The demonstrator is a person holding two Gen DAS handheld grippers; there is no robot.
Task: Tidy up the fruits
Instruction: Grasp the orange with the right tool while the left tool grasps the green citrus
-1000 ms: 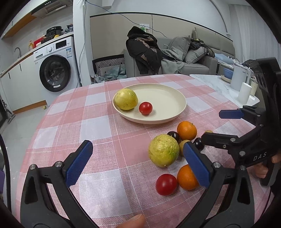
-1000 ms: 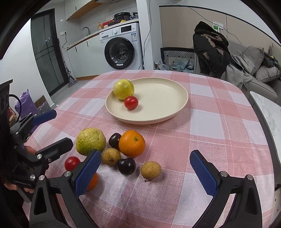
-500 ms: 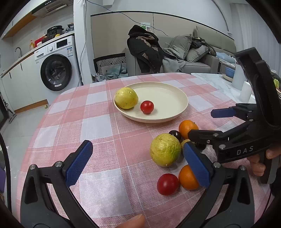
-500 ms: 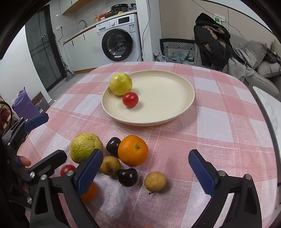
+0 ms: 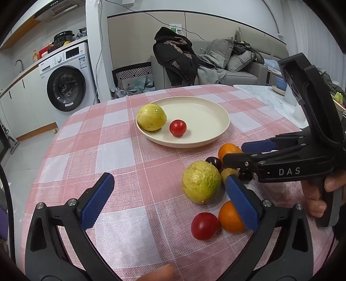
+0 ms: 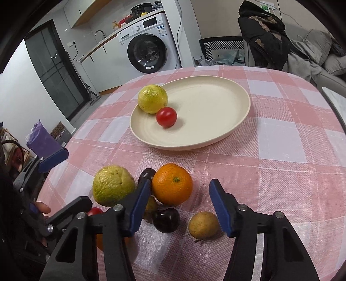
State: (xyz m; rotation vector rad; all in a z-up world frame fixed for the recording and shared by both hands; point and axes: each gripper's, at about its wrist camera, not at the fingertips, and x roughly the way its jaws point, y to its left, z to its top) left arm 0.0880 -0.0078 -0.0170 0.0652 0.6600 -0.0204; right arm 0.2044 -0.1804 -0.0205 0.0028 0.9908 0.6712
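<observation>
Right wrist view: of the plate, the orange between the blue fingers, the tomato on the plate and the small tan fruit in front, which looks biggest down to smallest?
1. Plate
2. Orange
3. Tan fruit and tomato look alike; the tan fruit is nearer, so no ranking.

This is a lived-in home, an open-plan flat where laundry, kitchen and lounge share one room. At about ten o'clock a white front-loading washing machine (image 5: 66,86) sits under a pale counter with a curved sink tap (image 5: 20,63), bottles and a black electric cooker (image 5: 62,37) on top, below a wall-mounted range hood (image 5: 59,10). At about one o'clock a grey fabric sofa (image 5: 242,64) holds cushions and a heaped black coat (image 5: 175,58). In front, a round worktop under a pink-and-white checked tablecloth (image 5: 121,147) carries a cream round plate (image 5: 216,116) of fruit.
</observation>
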